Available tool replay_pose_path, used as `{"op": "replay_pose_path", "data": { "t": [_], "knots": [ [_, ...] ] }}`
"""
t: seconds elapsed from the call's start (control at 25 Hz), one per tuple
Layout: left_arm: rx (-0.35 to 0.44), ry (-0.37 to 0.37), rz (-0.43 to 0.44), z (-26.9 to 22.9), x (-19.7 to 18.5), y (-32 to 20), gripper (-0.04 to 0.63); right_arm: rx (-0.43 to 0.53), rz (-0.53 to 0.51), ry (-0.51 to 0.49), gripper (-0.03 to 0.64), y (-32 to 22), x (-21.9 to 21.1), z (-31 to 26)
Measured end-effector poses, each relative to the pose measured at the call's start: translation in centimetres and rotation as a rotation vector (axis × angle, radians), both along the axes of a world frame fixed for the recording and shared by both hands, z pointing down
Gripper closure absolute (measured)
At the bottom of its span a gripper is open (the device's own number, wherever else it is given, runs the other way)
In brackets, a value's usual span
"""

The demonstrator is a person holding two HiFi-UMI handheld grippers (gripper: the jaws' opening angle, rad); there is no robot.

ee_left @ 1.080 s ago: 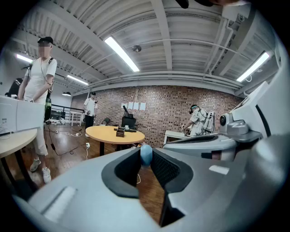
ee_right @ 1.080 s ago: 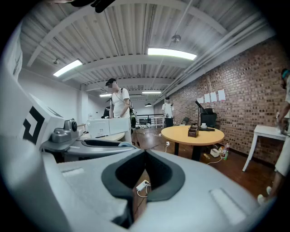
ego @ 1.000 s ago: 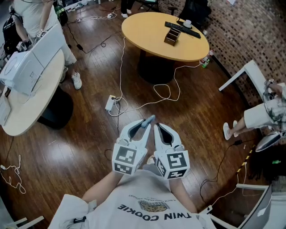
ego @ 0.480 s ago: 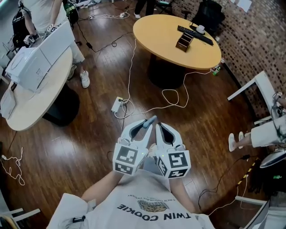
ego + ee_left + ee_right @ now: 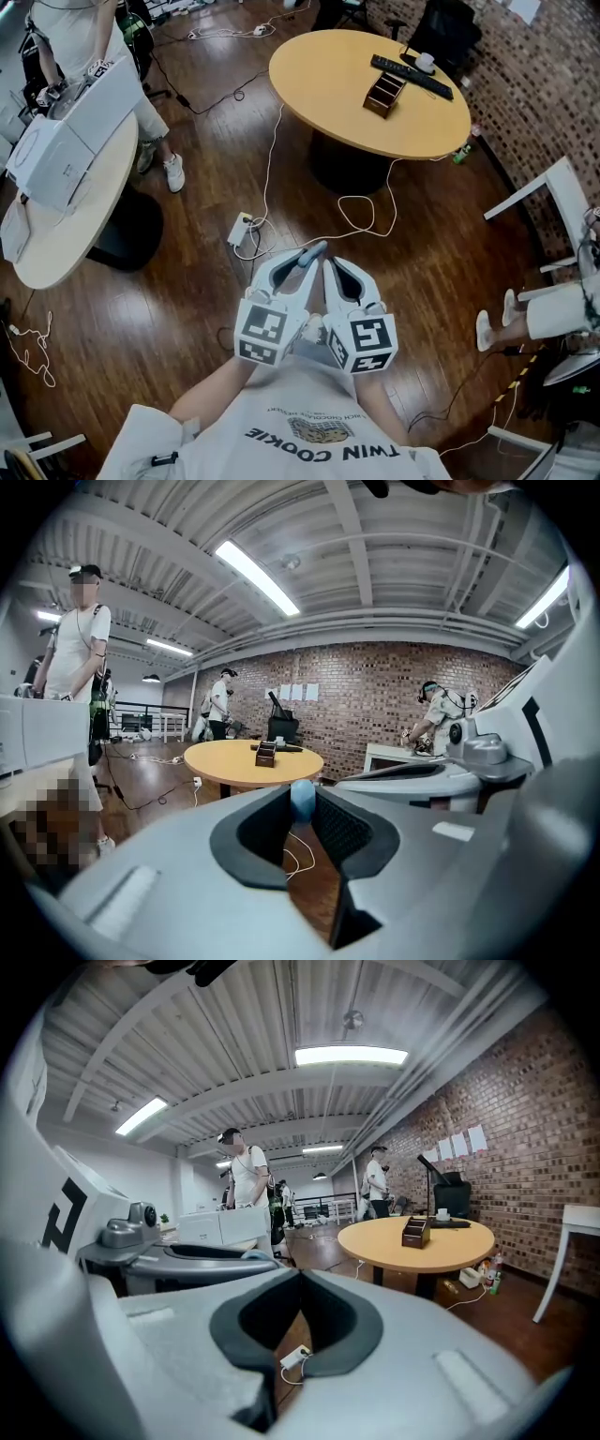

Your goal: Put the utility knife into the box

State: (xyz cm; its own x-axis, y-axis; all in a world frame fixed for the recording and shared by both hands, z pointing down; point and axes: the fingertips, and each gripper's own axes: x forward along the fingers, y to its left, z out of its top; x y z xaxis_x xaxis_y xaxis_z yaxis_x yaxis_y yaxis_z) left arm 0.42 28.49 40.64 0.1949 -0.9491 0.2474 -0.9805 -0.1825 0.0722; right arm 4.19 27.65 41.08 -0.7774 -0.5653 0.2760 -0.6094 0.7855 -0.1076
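Utility knife (image 5: 312, 251) pinched tip-out in left claw (image 5: 304, 264), likely for carrying to box (image 5: 384, 94) on round worktop (image 5: 319, 66), well apart; right claw (image 5: 329, 269) closed, empty, alongside.

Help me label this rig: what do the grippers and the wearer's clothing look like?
Left gripper and right gripper: pale grey shells, dark jaw pads, each carrying a white cube with black square markers. The wearer has a light T-shirt.
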Motion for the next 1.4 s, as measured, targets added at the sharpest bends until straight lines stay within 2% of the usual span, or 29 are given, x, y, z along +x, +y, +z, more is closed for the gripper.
{"op": "replay_pose_path", "data": {
  "t": [0.36,0.8,1.16,1.4],
  "knots": [
    [-0.019,-0.028,0.006,0.1,3.9,-8.9,0.522,-0.02,-0.012,-0.021,0.615,-8.9,3.5,0.3],
    [-0.022,-0.091,0.035,-0.7,7.5,-15.1,0.522,-0.018,0.014,-0.076,0.615,-15.1,7.0,-0.4],
    [-0.012,-0.089,0.082,-0.2,8.0,-19.4,0.522,-0.013,0.064,-0.07,0.615,-19.0,7.5,0.1],
    [-0.01,-0.066,0.131,0.1,6.6,-23.4,0.522,-0.008,0.112,-0.049,0.615,-23.0,6.2,0.3]
  ]
}}
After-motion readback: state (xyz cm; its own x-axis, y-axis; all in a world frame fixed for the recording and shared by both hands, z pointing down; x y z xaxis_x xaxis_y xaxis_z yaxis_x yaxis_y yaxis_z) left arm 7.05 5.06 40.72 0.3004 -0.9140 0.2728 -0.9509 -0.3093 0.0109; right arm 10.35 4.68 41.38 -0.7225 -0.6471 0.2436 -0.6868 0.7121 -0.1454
